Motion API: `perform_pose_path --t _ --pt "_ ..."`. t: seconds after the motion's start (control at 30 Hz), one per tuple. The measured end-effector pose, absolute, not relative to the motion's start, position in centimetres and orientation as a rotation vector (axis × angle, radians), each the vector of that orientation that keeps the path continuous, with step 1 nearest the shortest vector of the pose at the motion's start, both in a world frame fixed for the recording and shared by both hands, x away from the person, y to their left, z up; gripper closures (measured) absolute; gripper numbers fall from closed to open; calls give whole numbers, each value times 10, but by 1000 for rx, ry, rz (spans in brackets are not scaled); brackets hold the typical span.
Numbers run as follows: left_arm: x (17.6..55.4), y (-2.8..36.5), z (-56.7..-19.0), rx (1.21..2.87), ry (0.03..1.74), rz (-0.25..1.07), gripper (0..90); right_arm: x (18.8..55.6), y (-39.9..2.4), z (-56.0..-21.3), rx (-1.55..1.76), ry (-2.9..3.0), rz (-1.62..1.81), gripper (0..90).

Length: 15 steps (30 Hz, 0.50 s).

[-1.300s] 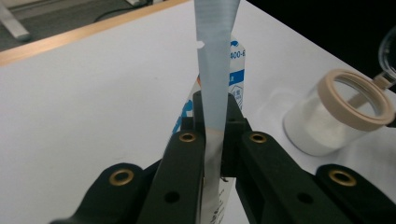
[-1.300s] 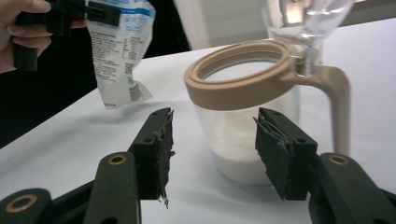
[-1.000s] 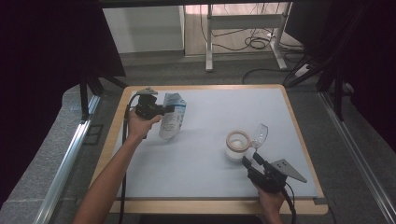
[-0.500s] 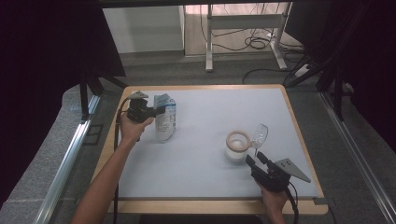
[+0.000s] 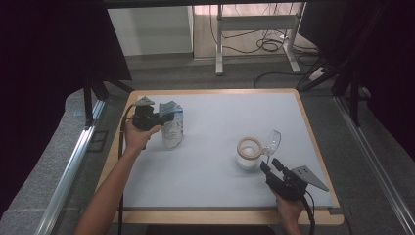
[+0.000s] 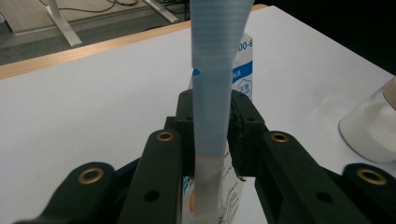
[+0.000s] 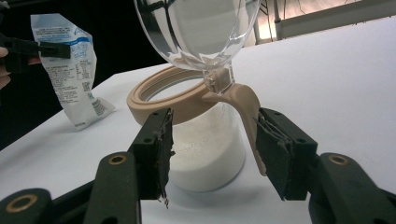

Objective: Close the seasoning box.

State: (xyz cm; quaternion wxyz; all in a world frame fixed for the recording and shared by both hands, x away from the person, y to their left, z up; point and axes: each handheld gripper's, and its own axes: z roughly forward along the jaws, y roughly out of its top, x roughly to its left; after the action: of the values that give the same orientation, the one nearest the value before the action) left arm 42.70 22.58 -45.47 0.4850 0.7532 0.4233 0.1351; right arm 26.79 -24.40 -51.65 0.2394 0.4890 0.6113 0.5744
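Note:
A white and blue bag (image 5: 172,128) stands upright at the table's left. My left gripper (image 5: 164,117) reaches it from the left. Its jaws have just been opening, with the bag's blue top strip (image 6: 212,70) between them and its pads against both sides. A glass jar (image 5: 248,154) of white powder with a beige ring stands right of centre, its clear lid (image 5: 272,141) flipped up. My right gripper (image 5: 271,166) sits just in front of the jar, open. Its jaws straddle the jar (image 7: 205,144) and its beige hinge strap (image 7: 243,107) without pressing.
The white table top (image 5: 220,117) has a wooden rim (image 5: 313,142). Open room lies between the bag and the jar. Beyond the far edge are a metal desk frame (image 5: 254,29), floor cables and black curtains.
The bag and my left hand have shifted a little to the left, and the bag stands more upright. The right gripper has stayed by the jar.

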Motion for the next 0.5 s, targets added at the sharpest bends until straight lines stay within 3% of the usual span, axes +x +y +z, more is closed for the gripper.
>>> perform_pose_path --t 0.5 --pt "419 224 -458 1863 1031 333 434 268 -248 -514 1330 1658 1582 469"
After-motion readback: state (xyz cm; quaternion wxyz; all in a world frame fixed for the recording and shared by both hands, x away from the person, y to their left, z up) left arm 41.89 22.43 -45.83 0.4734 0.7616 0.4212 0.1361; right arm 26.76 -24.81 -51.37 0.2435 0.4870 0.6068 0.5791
